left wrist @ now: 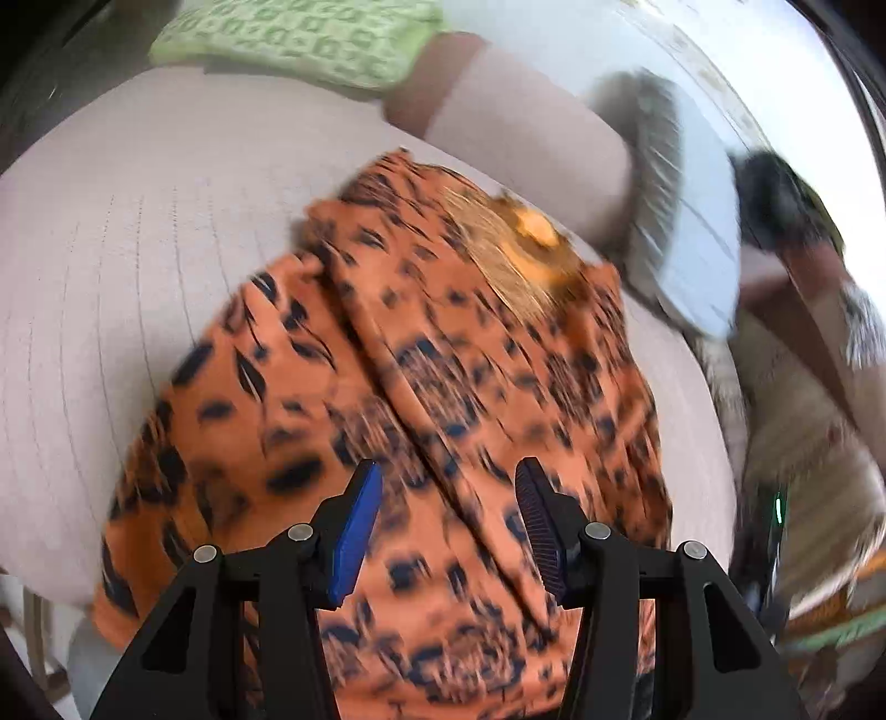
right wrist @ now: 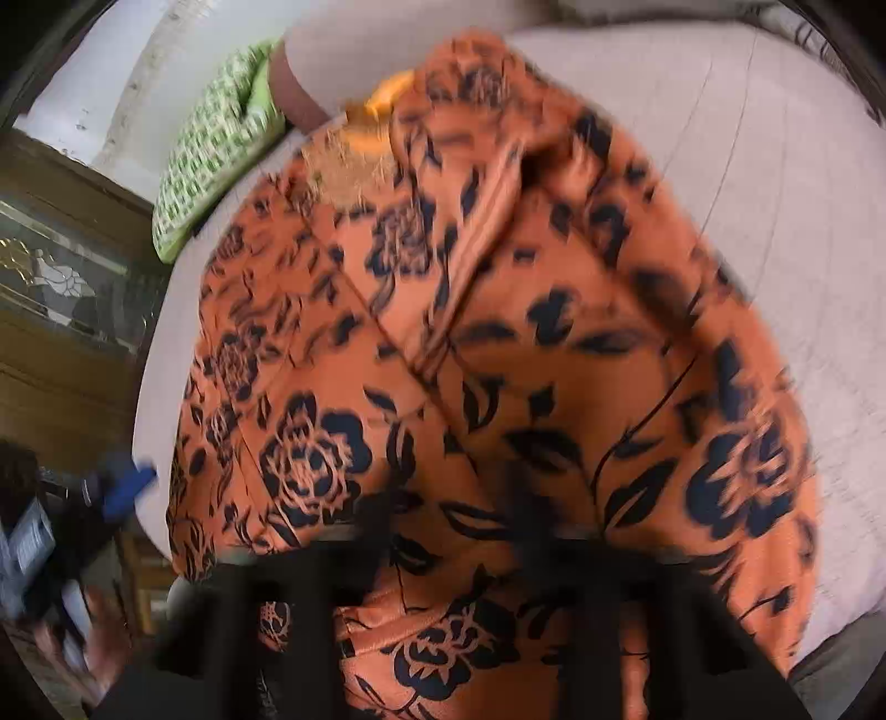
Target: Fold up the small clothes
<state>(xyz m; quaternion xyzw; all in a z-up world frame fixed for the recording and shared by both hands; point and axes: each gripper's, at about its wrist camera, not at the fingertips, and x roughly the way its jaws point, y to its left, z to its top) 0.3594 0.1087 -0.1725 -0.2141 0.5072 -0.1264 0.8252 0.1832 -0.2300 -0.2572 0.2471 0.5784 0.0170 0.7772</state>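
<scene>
An orange garment with a black flower print [left wrist: 421,387] lies spread on a pale beige cushioned seat [left wrist: 122,266], with a golden embroidered patch [left wrist: 526,243] near its far end. My left gripper [left wrist: 448,498] is open and empty, hovering over the garment's near part. In the right wrist view the same garment [right wrist: 498,360] fills the frame. My right gripper [right wrist: 454,515] is blurred by motion; its fingers stand apart over the cloth with nothing between them. The left gripper's blue pad [right wrist: 133,482] shows at the left edge there.
A green patterned cushion [left wrist: 299,39] lies at the far end of the seat, also in the right wrist view [right wrist: 216,155]. A grey and white cushion [left wrist: 681,210] leans to the right. A dark wooden cabinet with glass [right wrist: 61,288] stands left of the seat.
</scene>
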